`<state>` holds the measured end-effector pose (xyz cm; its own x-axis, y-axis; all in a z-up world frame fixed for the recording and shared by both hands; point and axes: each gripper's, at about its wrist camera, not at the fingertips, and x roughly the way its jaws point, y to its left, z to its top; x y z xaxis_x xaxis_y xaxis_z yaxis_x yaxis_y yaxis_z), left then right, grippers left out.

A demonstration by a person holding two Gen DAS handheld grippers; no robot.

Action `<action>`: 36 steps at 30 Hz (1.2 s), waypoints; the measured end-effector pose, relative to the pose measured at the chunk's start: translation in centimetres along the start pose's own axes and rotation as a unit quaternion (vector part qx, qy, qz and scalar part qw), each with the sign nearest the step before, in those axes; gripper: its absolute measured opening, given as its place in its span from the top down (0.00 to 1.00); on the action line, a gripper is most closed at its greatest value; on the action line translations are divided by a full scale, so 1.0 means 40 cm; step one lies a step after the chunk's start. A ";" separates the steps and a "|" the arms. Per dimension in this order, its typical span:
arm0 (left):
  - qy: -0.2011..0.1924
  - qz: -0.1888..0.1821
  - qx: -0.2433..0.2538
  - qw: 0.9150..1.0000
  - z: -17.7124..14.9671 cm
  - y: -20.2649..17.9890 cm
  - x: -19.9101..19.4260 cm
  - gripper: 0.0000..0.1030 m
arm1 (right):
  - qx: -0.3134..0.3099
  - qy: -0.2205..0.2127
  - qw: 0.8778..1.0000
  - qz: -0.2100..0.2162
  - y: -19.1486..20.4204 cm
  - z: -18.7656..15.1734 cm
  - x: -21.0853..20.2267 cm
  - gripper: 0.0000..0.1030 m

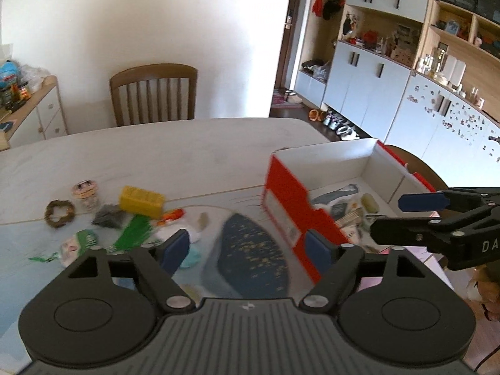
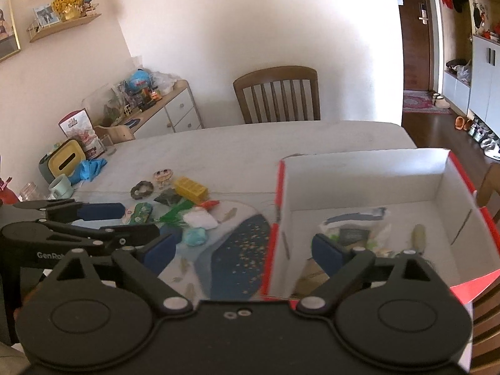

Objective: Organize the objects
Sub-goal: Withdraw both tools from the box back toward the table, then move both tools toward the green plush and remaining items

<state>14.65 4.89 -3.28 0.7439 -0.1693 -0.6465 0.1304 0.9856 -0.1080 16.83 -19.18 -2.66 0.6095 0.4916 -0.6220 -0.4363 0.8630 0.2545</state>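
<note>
Left wrist view: left gripper (image 1: 247,248) hanging over the table (image 1: 175,150) with jaws spread wide and nothing between them, just the dark blue patterned mat (image 1: 250,259) underneath. Red-and-white box (image 1: 315,193) sitting right of centre, its near red corner just beside the right blue pad (image 1: 317,248), can't tell if touching. A few bits already lying inside the box, too blurry to name. Loose pile well ahead and left of the jaws: yellow block (image 1: 142,201), green tassel thing (image 1: 134,232), small brown wreath (image 1: 59,214), little jar (image 1: 86,193), all apart from the pads. Right gripper (image 1: 403,218) poking in from the right edge above the box, jaws parted too. Right wrist view: right gripper (image 2: 243,250) also wide open and holding nothing, straddling the box's left wall (image 2: 275,218), so left pad (image 2: 159,250) outside over the mat and right pad (image 2: 328,250) inside over the box floor. Same pile of clutter further out to the left, near the left gripper coming in from that side, with a light blue blob (image 2: 194,237) closest to the left pad. Wooden chair (image 2: 278,95) at the far side of the table.
</note>
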 end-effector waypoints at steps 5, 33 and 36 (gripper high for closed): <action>-0.001 0.000 -0.010 1.000 -0.017 0.082 -0.020 0.10 | 0.004 0.006 1.000 -0.003 0.053 -0.007 0.029 0.09; 0.029 0.037 -0.014 0.999 -0.066 0.467 0.135 0.00 | -0.013 0.070 0.997 -0.025 0.216 -0.030 0.349 0.11; 0.039 0.046 -0.007 0.998 -0.068 0.487 0.171 0.00 | -0.019 0.081 0.996 -0.031 0.217 -0.034 0.392 0.11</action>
<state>20.49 22.94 -11.86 0.6995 -0.0776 -0.7104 0.0549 0.9970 -0.0549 21.73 -4.15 -11.21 0.5227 0.4093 -0.7478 -0.4274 0.8848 0.1856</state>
